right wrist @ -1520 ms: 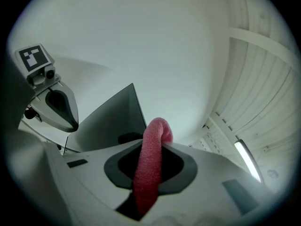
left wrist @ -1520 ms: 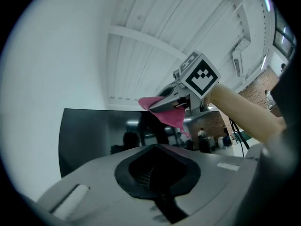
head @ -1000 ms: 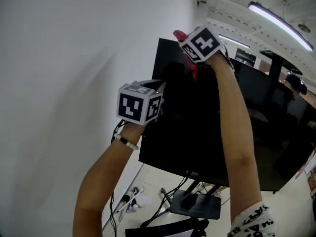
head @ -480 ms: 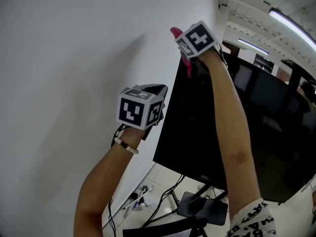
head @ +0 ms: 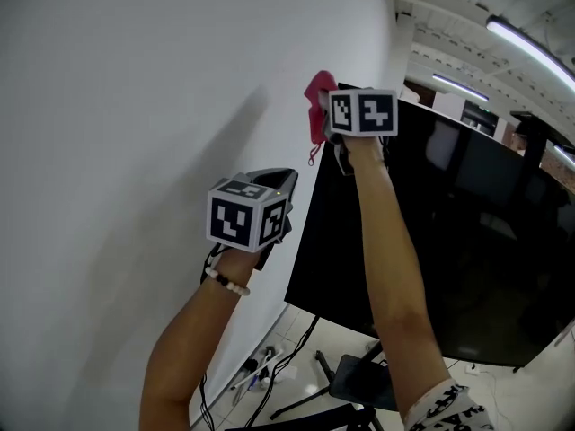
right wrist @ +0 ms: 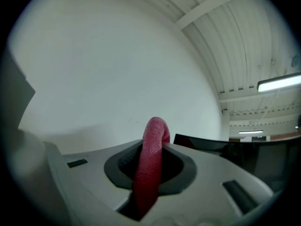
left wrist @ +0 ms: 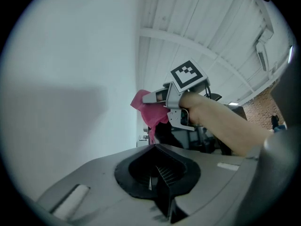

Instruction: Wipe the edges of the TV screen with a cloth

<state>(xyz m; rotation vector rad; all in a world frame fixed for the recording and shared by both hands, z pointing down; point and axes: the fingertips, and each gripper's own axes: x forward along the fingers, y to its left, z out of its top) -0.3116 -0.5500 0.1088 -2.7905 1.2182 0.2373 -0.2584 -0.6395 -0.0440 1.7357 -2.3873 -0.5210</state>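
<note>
The person has both arms raised in front of a black TV screen (head: 449, 241) that stands close to a white wall (head: 135, 133). The right gripper (head: 328, 115) is up at the screen's top left corner, its marker cube facing back toward us, and a pink cloth (head: 315, 106) bunches out of it on the wall side of that corner. From here I can't say whether the cloth actually touches the edge or sits just off it. In the right gripper view, the right gripper (right wrist: 148, 173) has its jaws closed tight on the cloth (right wrist: 154, 140). A fold of it stands up out of the claw, with the screen's top edge (right wrist: 202, 142) running off to the right just behind it. The left gripper (head: 274, 182) hangs lower, near the screen's left edge but apart from it, roughly halfway down and pointing up toward the wall. In the left gripper view, the left gripper (left wrist: 157, 181) has its jaws brought together with nothing between them, and the cloth (left wrist: 149, 111) shows beyond, gripped by the other claw. A beaded bracelet (head: 225, 282) sits on the left wrist. The screen's stand (head: 359, 384) and some cables (head: 256, 371) are on the floor below.
</note>
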